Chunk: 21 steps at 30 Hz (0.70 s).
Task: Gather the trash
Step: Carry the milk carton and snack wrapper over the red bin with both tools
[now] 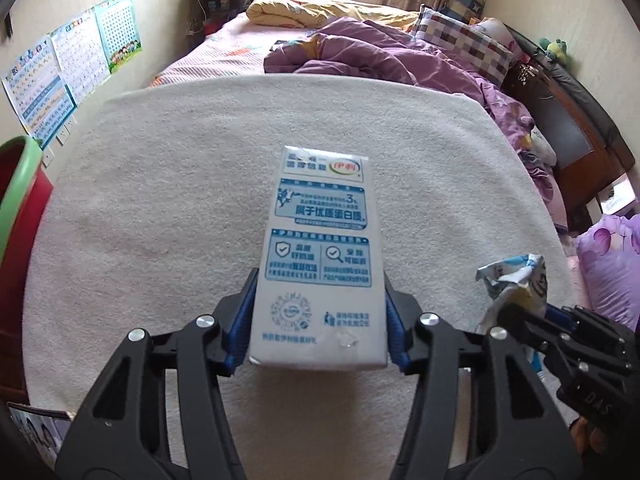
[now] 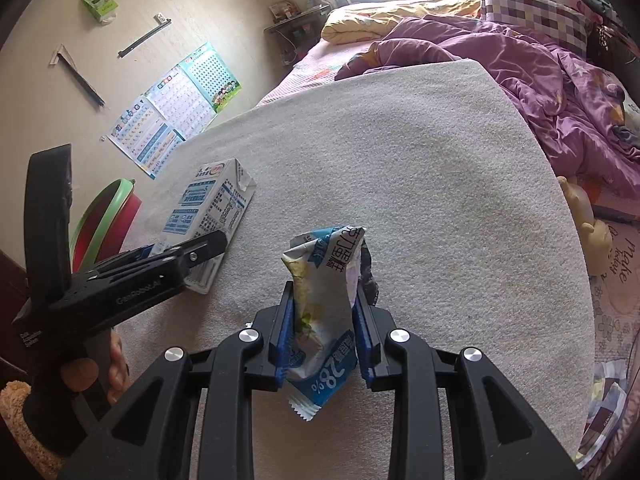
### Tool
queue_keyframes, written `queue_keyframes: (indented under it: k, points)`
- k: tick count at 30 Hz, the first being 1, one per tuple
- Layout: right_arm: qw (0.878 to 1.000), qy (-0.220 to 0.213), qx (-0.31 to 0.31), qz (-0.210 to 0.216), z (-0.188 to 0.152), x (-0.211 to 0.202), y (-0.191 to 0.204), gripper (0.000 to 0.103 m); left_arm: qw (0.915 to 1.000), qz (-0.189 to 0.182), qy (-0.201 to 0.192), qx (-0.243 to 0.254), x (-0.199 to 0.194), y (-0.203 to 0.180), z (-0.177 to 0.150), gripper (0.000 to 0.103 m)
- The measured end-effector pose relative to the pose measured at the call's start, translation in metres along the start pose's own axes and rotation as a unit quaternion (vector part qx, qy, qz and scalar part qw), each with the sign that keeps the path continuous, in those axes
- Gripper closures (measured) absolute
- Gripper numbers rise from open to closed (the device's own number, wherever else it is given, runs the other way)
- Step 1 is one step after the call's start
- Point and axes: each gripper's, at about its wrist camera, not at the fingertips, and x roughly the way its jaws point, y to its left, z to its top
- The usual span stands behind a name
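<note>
At the far left a red bin with a green rim [image 2: 105, 220] stands beside the white-towelled counter [image 1: 160, 220]. The left gripper [image 1: 320, 316] has its blue-padded fingers [image 1: 242, 320] pressed on both sides of a white and blue rectangular milk carton [image 1: 320, 248], which lies flat on the counter. To its right, the right gripper [image 2: 325, 320] has its fingers [image 2: 285, 332] narrowly clamped on a crumpled blue and white plastic snack wrapper [image 2: 326, 300], held upright above the counter.
</note>
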Motion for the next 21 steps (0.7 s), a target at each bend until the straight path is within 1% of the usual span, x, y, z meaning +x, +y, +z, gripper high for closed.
queue_keyframes:
  k: [3,7,14,21]
  points:
    - [1.0,-0.003,-0.001,0.002,0.0,0.0,0.003,0.075,0.9999,0.009,-0.011,0.009,-0.01,0.0,-0.001,0.052]
    - [1.0,-0.004,-0.008,0.006,0.001,0.001,0.012,0.075,0.9996,0.009,-0.021,0.015,-0.021,0.005,0.002,0.053]
    - [1.0,-0.006,-0.018,0.013,0.002,0.002,0.03,0.076,0.9989,0.01,-0.045,0.009,-0.045,0.024,-0.001,0.053]
    - [0.999,-0.014,-0.03,0.021,0.005,0.001,0.054,0.076,0.9983,0.012,-0.057,0.006,-0.06,0.039,-0.005,0.053]
